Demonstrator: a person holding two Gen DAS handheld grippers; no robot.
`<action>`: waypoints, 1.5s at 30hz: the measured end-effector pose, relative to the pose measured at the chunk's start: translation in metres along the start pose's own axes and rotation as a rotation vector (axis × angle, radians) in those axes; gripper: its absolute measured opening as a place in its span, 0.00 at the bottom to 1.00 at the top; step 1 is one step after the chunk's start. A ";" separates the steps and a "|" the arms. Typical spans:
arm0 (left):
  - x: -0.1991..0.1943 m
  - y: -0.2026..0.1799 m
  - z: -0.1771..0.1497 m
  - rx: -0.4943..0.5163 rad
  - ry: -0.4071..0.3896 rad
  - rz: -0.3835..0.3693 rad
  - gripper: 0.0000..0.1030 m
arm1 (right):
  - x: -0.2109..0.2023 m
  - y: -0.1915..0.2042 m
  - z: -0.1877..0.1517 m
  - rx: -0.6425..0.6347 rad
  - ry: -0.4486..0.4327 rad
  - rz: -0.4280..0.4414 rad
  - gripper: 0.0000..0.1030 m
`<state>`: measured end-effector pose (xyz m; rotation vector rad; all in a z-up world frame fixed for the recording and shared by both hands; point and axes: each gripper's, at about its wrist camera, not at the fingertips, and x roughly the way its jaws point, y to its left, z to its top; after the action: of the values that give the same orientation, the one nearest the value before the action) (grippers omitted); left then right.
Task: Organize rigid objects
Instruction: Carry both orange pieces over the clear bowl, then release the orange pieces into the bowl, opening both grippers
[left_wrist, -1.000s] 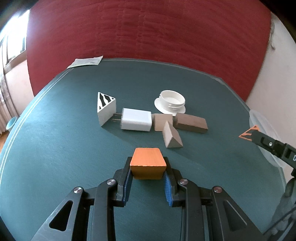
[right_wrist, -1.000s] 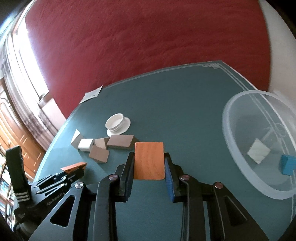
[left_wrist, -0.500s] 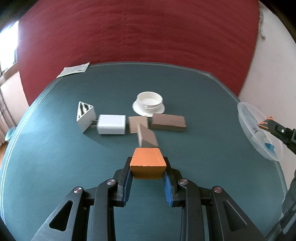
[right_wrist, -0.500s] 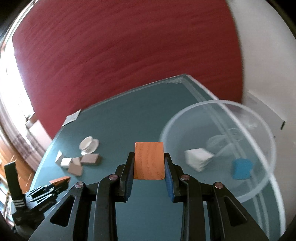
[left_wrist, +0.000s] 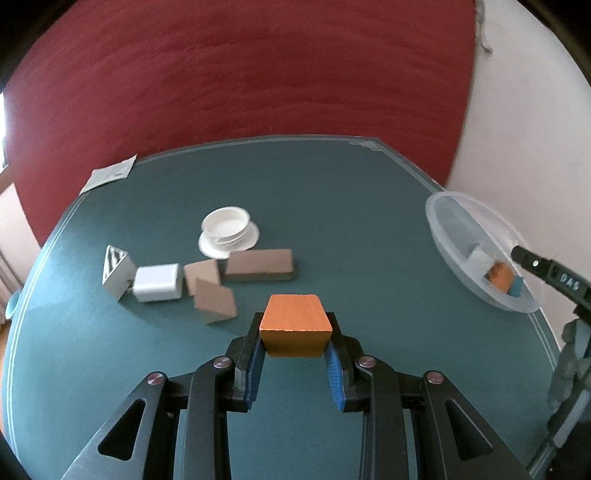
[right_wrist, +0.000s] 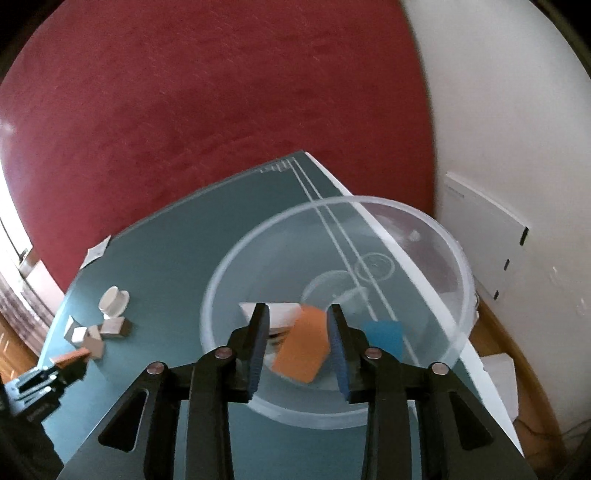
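Overhead, red wall (left_wrist: 240, 74) backs the teal table (left_wrist: 332, 206); left gripper (left_wrist: 294, 343) clamps an orange block (left_wrist: 293, 325); right gripper (right_wrist: 297, 332), just opening, grips nothing.

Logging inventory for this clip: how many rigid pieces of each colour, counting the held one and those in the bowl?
Orange: 2 (held orange block, orange slab in clear bowl)
White: 4 (striped prism, white cuboid, round cap, white block in bowl)
Brown: 3 (square piece, wedge, long block)
Blue: 1 (blue block)
Total: 10
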<state>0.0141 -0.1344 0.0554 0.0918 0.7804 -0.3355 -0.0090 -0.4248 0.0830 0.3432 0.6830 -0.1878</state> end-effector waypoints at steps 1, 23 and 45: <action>0.000 -0.004 0.002 0.007 -0.001 -0.005 0.30 | 0.000 -0.003 -0.001 0.002 -0.001 -0.003 0.37; 0.025 -0.107 0.043 0.143 0.019 -0.181 0.30 | -0.024 -0.036 -0.017 0.033 -0.134 -0.112 0.37; 0.072 -0.178 0.041 0.219 0.090 -0.345 0.37 | -0.025 -0.048 -0.016 0.072 -0.142 -0.123 0.37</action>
<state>0.0307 -0.3300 0.0415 0.1790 0.8467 -0.7488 -0.0510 -0.4621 0.0755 0.3533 0.5578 -0.3508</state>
